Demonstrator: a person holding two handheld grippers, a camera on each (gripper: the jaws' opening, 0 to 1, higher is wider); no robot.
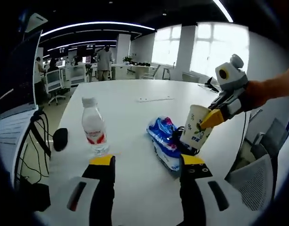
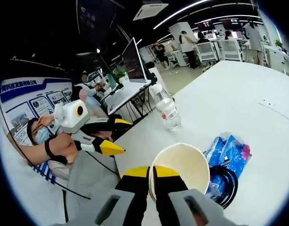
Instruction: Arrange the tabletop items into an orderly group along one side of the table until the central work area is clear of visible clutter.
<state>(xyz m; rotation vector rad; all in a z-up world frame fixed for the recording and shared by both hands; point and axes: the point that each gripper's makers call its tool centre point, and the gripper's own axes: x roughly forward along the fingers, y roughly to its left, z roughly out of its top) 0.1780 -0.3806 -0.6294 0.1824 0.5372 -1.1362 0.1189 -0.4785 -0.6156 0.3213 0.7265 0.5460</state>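
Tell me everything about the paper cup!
The paper cup is cream-white with small blue and green prints on its side. It looks like thin paper, and it is empty inside, as the right gripper view shows. The right gripper pinches its rim, one jaw inside and one outside, holding it tilted above the white table, over the blue packet.

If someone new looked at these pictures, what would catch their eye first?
Probably the paper cup, lifted off the white table with the right tool pinching its rim. Just below it lies a blue snack packet, and a water bottle stands upright ahead of the open left tool.
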